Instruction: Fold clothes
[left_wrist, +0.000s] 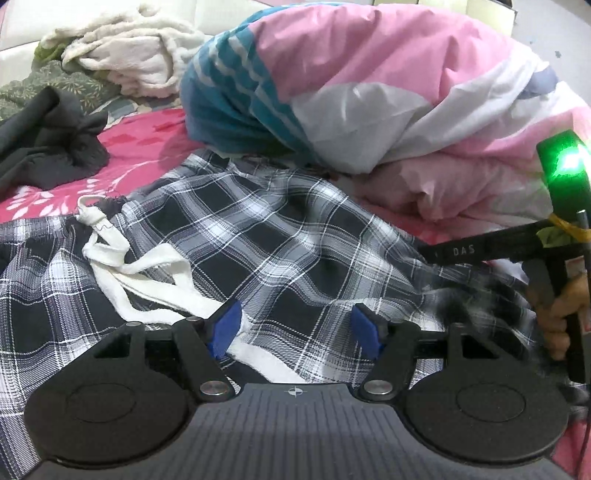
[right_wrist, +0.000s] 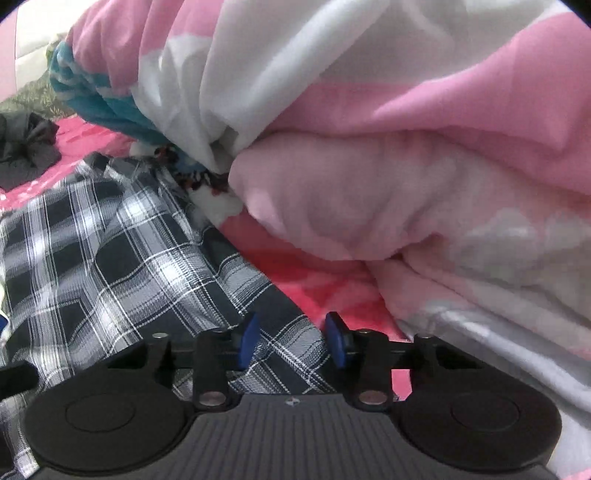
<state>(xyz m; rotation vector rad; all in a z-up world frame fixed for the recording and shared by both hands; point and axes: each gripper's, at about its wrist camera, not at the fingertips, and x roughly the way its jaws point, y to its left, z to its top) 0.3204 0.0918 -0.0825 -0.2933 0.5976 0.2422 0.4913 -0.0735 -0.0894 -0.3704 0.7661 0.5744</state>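
Observation:
A black-and-white checked garment (left_wrist: 258, 236) lies spread and wrinkled on the bed, with a white drawstring (left_wrist: 122, 262) crumpled across its left part. My left gripper (left_wrist: 295, 330) hangs open just above it; checked cloth and a bit of white cloth show between its blue pads (left_wrist: 225, 328), untouched. In the right wrist view the garment's edge (right_wrist: 147, 266) runs diagonally, and my right gripper (right_wrist: 291, 343) stands over that edge with the cloth lying flat between its pads (right_wrist: 247, 341), a gap on both sides. A person's hand (left_wrist: 557, 314) holds the right gripper's handle at the garment's right edge.
A bulky pink, white and teal duvet (left_wrist: 388, 92) (right_wrist: 369, 129) is heaped just behind the garment. A dark grey garment (left_wrist: 48, 140) and a white fluffy blanket (left_wrist: 125, 55) lie at the back left. The pink flowered sheet (left_wrist: 136, 147) (right_wrist: 314, 280) covers the bed.

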